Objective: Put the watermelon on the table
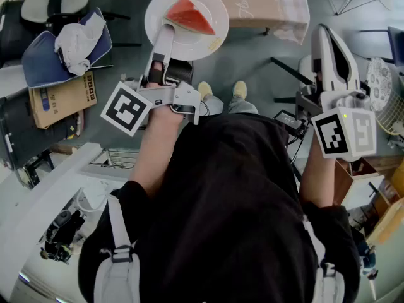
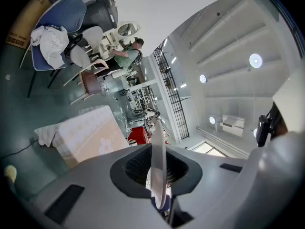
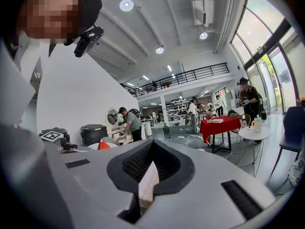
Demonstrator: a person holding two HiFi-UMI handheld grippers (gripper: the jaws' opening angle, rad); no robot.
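Pinched nearly shut, the left gripper (image 1: 166, 33) held one white plate (image 1: 158, 8) by its near rim. In the left gripper view the plate showed edge-on, clamped between the jaws. The plate carried a single red wedge of watermelon (image 1: 189, 16), lying toward its far side. It was held level in the air at the near corner of the desk (image 1: 271, 8), and the watermelon was on the plate, not on the desk.

The right gripper (image 1: 329, 40) was raised on the other side with its jaws drawn together and nothing gripped.

One desk was in view, covered by a pale checked cloth with a flower print. One blue chair (image 1: 38, 65) stood to the left with one crumpled white cloth (image 1: 79, 40) heaped on its seat. One cardboard box (image 1: 60, 98) lay beside it on the floor.

Each gripper bore one marker cube, two in all: the left cube (image 1: 129, 108) and the right cube (image 1: 344, 133), both with black-and-white squares.

Cursive lettering ran across the desk cloth, and the box had a blue panel and a dark label. Both were too small to read.
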